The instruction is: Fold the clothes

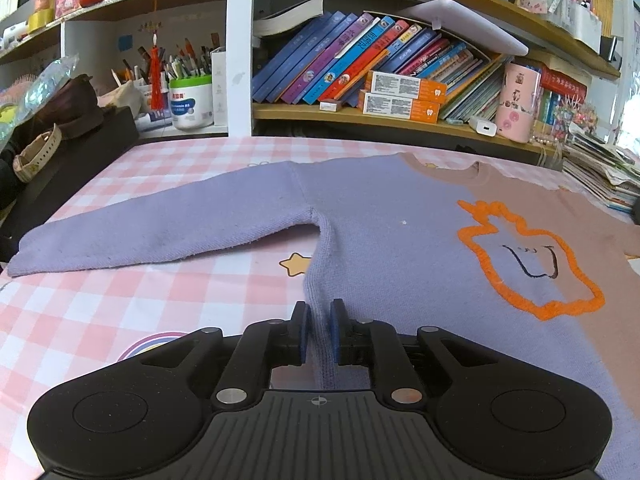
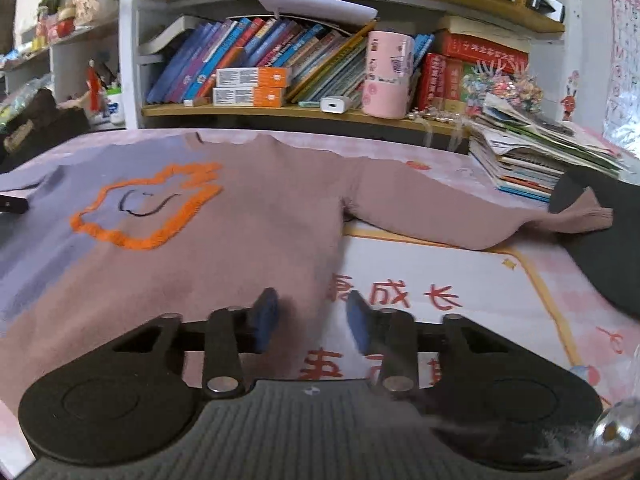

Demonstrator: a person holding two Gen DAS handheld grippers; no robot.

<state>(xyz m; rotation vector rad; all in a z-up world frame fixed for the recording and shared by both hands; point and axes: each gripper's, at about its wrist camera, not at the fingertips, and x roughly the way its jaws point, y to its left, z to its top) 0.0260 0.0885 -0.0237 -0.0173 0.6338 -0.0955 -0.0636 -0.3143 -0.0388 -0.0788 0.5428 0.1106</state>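
The sweater (image 1: pixel 392 216) is laid flat and face up on the checked worktop (image 1: pixel 120 300), both sleeves spread outward. Its purple side seam is straddled by the left tool (image 1: pixel 319 330), the blue pads set narrowly apart with the knit edge between them; a firm pinch cannot be told. The right tool (image 2: pixel 312 324) is held spread wide over the brown side edge.

Behind the counter (image 1: pixel 120 288), spread with a pink-and-white checked cloth, stands a white-framed bookshelf (image 1: pixel 240 40) with wooden boards crammed with leaning books (image 1: pixel 340 60), a pen tub (image 1: pixel 191 100), and a stack of magazines (image 2: pixel 532 160) beside it, evenly lit.
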